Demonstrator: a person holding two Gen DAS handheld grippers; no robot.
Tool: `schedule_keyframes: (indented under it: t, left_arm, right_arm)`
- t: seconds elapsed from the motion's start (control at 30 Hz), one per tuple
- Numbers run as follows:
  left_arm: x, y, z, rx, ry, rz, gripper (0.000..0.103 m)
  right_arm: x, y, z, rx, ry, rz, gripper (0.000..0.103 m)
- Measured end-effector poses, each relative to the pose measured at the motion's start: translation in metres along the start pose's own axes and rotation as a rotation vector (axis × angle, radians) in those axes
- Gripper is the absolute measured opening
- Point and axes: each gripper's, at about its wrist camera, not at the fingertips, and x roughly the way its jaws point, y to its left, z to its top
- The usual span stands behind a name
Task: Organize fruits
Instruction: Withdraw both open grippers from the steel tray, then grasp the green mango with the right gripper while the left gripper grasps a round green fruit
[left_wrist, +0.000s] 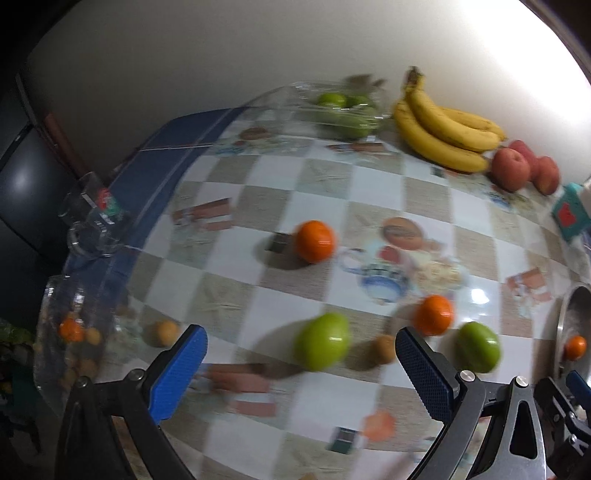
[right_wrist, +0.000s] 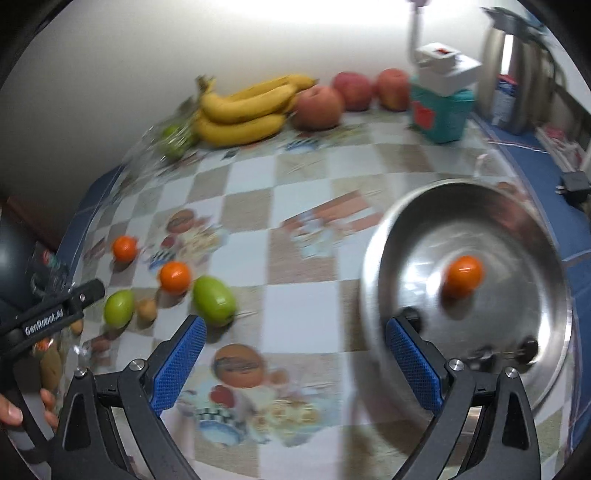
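In the left wrist view my left gripper (left_wrist: 301, 354) is open and empty above the checkered table, with a green fruit (left_wrist: 322, 340) between its fingers' line of sight. Nearby lie a kiwi (left_wrist: 385, 349), an orange (left_wrist: 434, 314), a second green fruit (left_wrist: 479, 346) and a farther orange (left_wrist: 314, 240). In the right wrist view my right gripper (right_wrist: 295, 347) is open and empty beside a steel bowl (right_wrist: 517, 236) that holds one orange (right_wrist: 463, 275). The loose oranges (right_wrist: 174, 276), green fruits (right_wrist: 214, 300) and kiwi (right_wrist: 147, 309) lie to its left.
Bananas (left_wrist: 443, 129), red apples (left_wrist: 511, 168) and a clear box of green fruit (left_wrist: 343, 110) stand along the wall. A teal box (right_wrist: 441, 107) and steel flasks (right_wrist: 517, 74) are at the back right. A clear container with small fruits (left_wrist: 74, 332) and a glass (left_wrist: 92, 221) sit at the left edge.
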Motion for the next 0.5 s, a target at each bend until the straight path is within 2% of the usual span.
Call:
schedule_keyframes:
  t: [0.13,0.3,0.43,0.5]
  left_arm:
    - [0.011,0.035,0.003,-0.032,0.020,0.064,0.103]
    - [0.031,0.076,0.002,-0.089,0.072,0.106,0.103]
    - [0.047,0.100,-0.001,-0.145,0.123,0.105,0.103]
    - [0.047,0.102,-0.002,-0.159,0.127,0.081,0.102]
  right_arm:
    - [0.013,0.025,-0.001,-0.032,0.041,0.037,0.098]
    - [0.029,0.046,0.003,-0.043,0.069,0.056,0.098]
    - [0.039,0.057,0.005,-0.062,0.089,0.048,0.098]
    - [0.044,0.059,0.005,-0.065,0.098,0.039,0.098]
